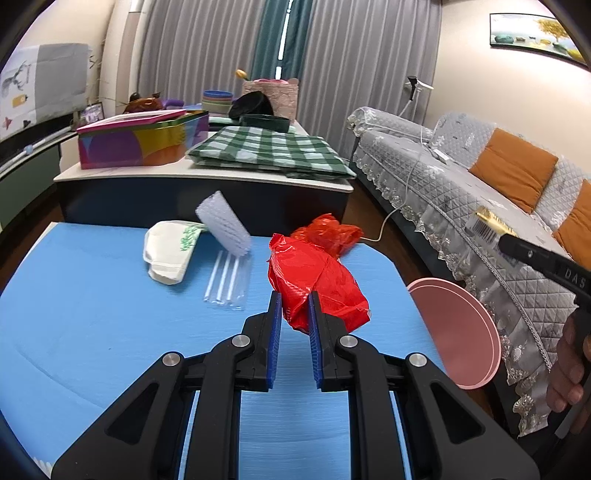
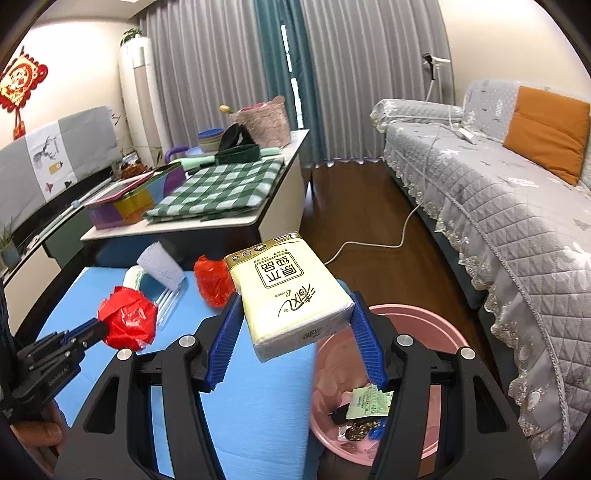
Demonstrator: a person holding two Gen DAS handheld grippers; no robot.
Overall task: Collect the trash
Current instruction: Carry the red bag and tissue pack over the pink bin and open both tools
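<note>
Right then, right tongs [image 2: 295,325] pinched the tissue pack [image 2: 290,295], pink bin [image 2: 436,321] just right below; left tongs [image 1: 294,314] clamped the red bag [image 1: 317,280].

Glossy crinkled red plastic bag [image 1: 317,280]

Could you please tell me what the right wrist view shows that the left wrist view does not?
Only the right wrist view shows the tissue pack clamped in the right gripper, and the trash lying inside the pink basin. Only the left wrist view shows the framed picture on the wall. Both show the blue mat, the left gripper shut on a red plastic bag, a second red bag and the straws.
</note>
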